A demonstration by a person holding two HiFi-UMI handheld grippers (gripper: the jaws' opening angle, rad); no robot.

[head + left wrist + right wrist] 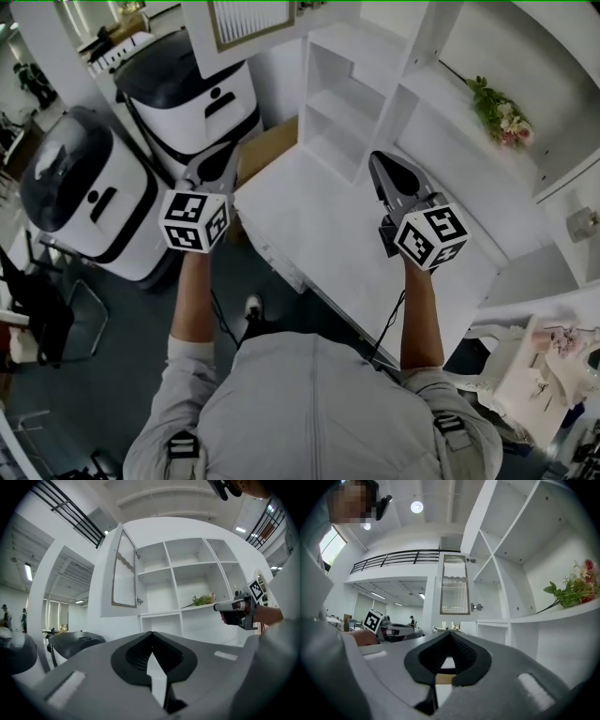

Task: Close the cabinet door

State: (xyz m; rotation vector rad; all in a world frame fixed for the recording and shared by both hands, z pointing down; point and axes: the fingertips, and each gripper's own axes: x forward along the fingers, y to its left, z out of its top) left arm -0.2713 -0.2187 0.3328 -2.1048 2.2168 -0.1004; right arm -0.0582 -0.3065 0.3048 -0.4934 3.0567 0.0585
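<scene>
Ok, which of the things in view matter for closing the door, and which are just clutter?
For the job:
open cabinet door
shelf unit it hangs on
left hand-held gripper
right hand-held gripper

Just lying about:
flowers
nearer white machine
farther white machine
cardboard box

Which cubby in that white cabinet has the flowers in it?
The middle-row cubby in the second column from the open door; a flower sprig lies on its shelf, none shows in the others.

Light grey short-sleeved shirt (309, 403), 2 dark buckled shoulder straps (185, 445), white shoe (252, 306). Grey black-lined left gripper (228, 150) and right gripper (377, 161), each with black-and-white marker cube (194, 221); thin black cable (389, 328) on right.
</scene>
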